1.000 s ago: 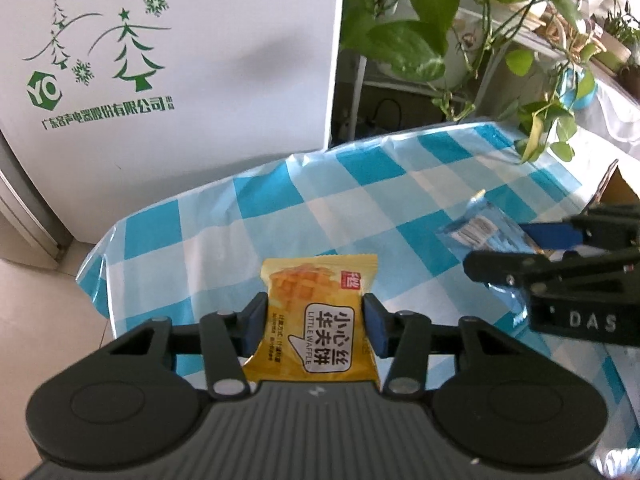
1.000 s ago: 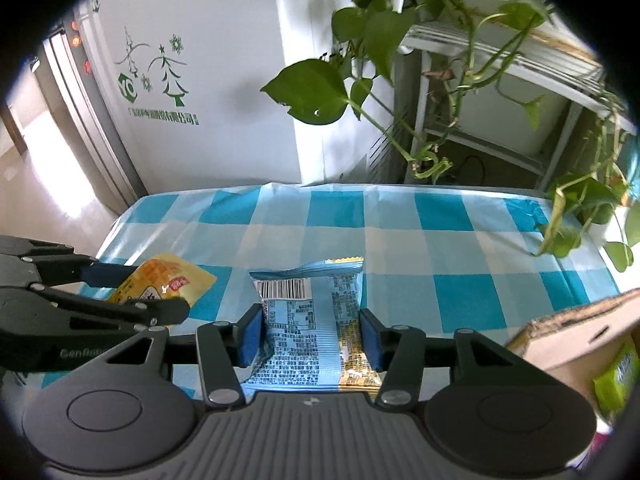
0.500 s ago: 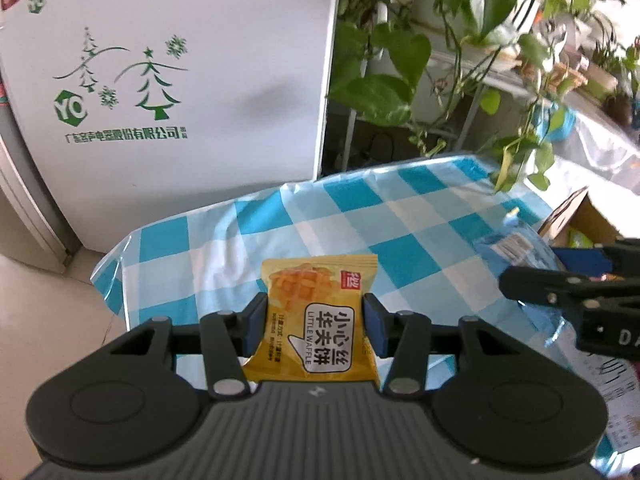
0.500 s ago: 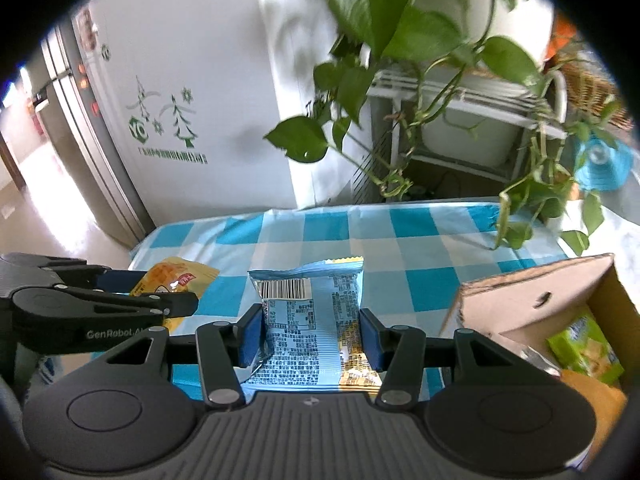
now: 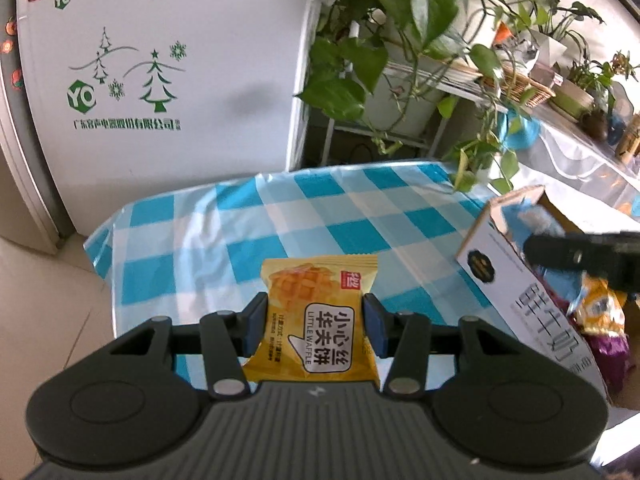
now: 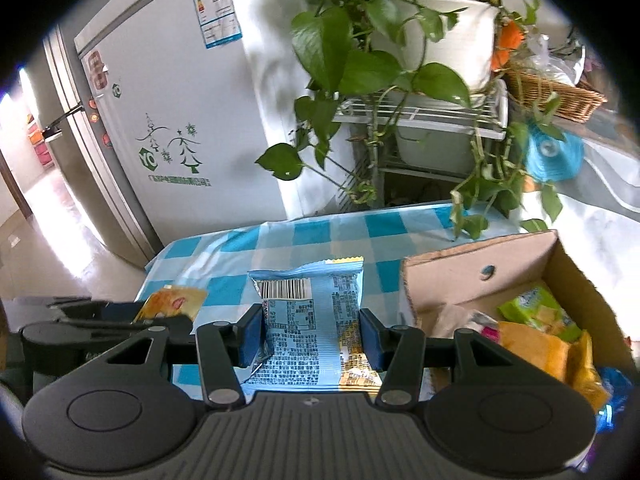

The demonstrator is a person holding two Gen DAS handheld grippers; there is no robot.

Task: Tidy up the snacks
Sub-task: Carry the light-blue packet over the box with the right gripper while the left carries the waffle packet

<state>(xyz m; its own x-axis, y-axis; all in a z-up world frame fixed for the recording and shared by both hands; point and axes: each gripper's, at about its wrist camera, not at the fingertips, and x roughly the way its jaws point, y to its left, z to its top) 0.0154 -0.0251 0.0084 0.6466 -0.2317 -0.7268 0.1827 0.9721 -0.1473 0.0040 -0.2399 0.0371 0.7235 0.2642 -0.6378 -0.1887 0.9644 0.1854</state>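
Snacks sit pinched in both of my tools, each lifted above the checked desk (image 5: 328, 216). My left tool (image 5: 315, 322) clamps a yellow waffle packet (image 5: 316, 320) by its sides, printed face up. My right tool (image 6: 311, 334) squeezes a light-blue packet (image 6: 310, 312) the same way, barcode side up.

Only the left view shows the cardboard box (image 5: 532, 300) from outside, with its white printed wall and my right tool's dark finger across its opening. Only the right view looks down into the box (image 6: 460, 276): a green packet (image 6: 536, 312) and a yellow packet (image 6: 544, 350) lie inside among other wrappers. That view also catches my left tool (image 6: 132, 318) low at the left with a corner of the waffle packet (image 6: 172, 300) showing. Both views share the white fridge (image 5: 160, 60) and trailing plant (image 5: 400, 20) behind the desk.
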